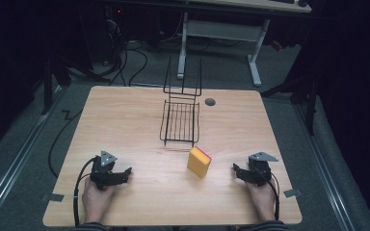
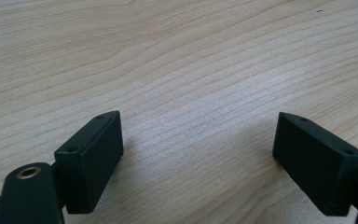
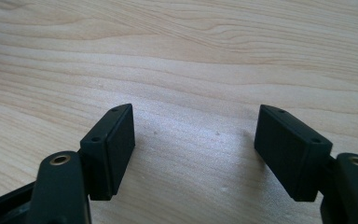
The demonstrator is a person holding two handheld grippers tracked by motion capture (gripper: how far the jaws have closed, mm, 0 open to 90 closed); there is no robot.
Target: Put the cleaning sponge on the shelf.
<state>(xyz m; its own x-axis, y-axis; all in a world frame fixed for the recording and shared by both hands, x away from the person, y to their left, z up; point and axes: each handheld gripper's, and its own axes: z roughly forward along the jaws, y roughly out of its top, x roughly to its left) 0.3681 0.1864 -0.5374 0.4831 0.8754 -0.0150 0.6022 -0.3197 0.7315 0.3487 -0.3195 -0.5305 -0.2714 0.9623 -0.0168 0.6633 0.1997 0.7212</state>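
Observation:
A yellow sponge with a red-pink top [image 1: 199,162] stands on the wooden table [image 1: 125,120], just in front of a black wire rack [image 1: 180,121]. My left gripper [image 1: 126,173] rests low at the front left, jaws pointing right toward the sponge. At the front right sits my right gripper [image 1: 236,170], jaws pointing left, a short way from the sponge. In the left gripper view, the left gripper [image 2: 198,149] stands open over bare wood. The right gripper view has the right gripper [image 3: 195,144] open as well, with nothing between its pads.
A round grommet hole [image 1: 210,102] lies near the table's back edge, right of the rack. Behind the table stands a white desk frame [image 1: 221,33] with cables on the floor. Metal clips [image 1: 293,193] mark the front corners.

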